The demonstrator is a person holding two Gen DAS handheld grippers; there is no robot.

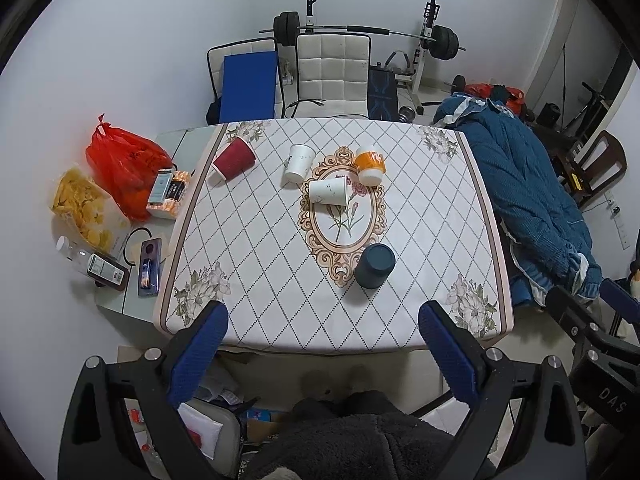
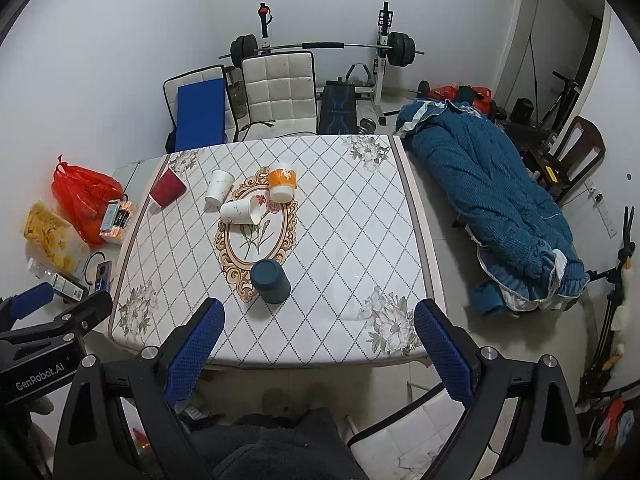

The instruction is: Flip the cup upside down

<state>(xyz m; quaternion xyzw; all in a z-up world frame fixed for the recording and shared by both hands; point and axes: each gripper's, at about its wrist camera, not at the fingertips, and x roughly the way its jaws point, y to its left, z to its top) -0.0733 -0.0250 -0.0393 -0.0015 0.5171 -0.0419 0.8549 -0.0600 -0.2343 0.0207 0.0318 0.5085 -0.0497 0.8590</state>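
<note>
A dark teal cylindrical cup (image 1: 375,266) stands base-up on the desk (image 1: 400,320); other paper cups lie tipped. Both the left gripper (image 1: 322,332) and right gripper (image 2: 318,330) hover spread wide and empty. Which cup is meant, I cannot tell.

Even cool indoor light, soft shadows, sharp focus — fisheye-bent, dark-vignetted edges

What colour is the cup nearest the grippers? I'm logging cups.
Dark teal-blue cup, standing upside down; clearest in the left wrist view.

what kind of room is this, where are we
Likely a spare room at home, used for dining and workouts: a table with a floral cloth and paper cups, a barbell rack by the far wall, and a blue quilt beside the table.
</note>
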